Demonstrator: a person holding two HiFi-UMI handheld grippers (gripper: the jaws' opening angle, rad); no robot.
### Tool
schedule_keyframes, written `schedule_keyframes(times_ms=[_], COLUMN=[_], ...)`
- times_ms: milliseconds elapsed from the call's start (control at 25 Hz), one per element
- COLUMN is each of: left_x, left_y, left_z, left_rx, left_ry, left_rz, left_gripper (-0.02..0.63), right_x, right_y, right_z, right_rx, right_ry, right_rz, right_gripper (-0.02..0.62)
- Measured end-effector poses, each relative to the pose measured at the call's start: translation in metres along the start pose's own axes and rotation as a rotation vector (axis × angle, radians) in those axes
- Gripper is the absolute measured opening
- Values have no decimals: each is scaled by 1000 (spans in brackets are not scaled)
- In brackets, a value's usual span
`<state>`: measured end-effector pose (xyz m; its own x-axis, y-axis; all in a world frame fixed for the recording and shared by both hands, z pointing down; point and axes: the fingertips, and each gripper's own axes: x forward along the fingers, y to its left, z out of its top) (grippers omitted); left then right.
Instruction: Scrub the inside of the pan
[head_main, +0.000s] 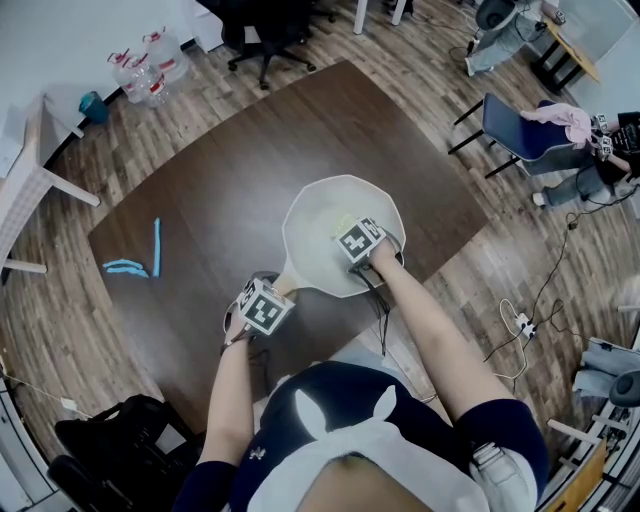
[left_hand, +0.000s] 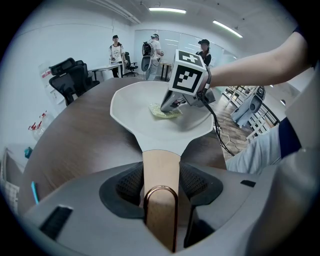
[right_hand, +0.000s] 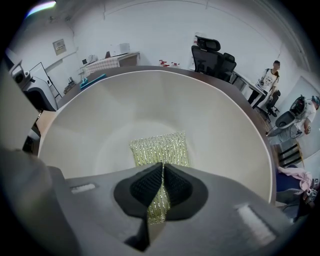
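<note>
A pale cream pan (head_main: 322, 222) (left_hand: 137, 107) (right_hand: 100, 120) with a light wooden handle (left_hand: 161, 172) sits on the dark brown table (head_main: 200, 200). My left gripper (head_main: 262, 305) (left_hand: 161, 187) is shut on that handle, its pads pressing both sides. My right gripper (head_main: 362, 243) (left_hand: 172, 106) (right_hand: 162, 172) is inside the pan, shut on a yellow-green scrub pad (right_hand: 160, 150) (left_hand: 164, 112). The pad lies flat against the pan's floor ahead of the jaws.
Blue strips (head_main: 140, 258) lie on the table's left part. A black office chair (head_main: 262, 25) stands beyond the far edge and water bottles (head_main: 150, 62) sit on the floor. Cables (head_main: 520, 320) trail on the floor at right. People (left_hand: 117, 50) stand in the background.
</note>
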<state>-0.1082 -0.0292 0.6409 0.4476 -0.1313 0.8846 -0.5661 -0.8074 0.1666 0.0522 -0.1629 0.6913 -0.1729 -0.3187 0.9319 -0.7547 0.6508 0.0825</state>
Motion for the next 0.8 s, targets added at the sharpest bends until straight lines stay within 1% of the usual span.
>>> schedule_keyframes(times_ms=[320,480,600,800], left_x=[3,-4,1,1], left_y=[-1,-3,-1,-1], left_z=[-3,-2,-1,-2], left_rx=[-1,-4,-1,-4], left_ry=[-5,2,-3,-2], left_rz=[-1,-9,-6,-8], left_gripper=[222,222,222,222], right_x=[-4,-8,-9,-8], right_y=[17,27,33,42], right_z=[-13,-13,-13,-11], right_rx=[33,25,11,-29], right_ry=[6,3,12,26], right_rz=[46,72,84,87], right_gripper=[11,11,11,11])
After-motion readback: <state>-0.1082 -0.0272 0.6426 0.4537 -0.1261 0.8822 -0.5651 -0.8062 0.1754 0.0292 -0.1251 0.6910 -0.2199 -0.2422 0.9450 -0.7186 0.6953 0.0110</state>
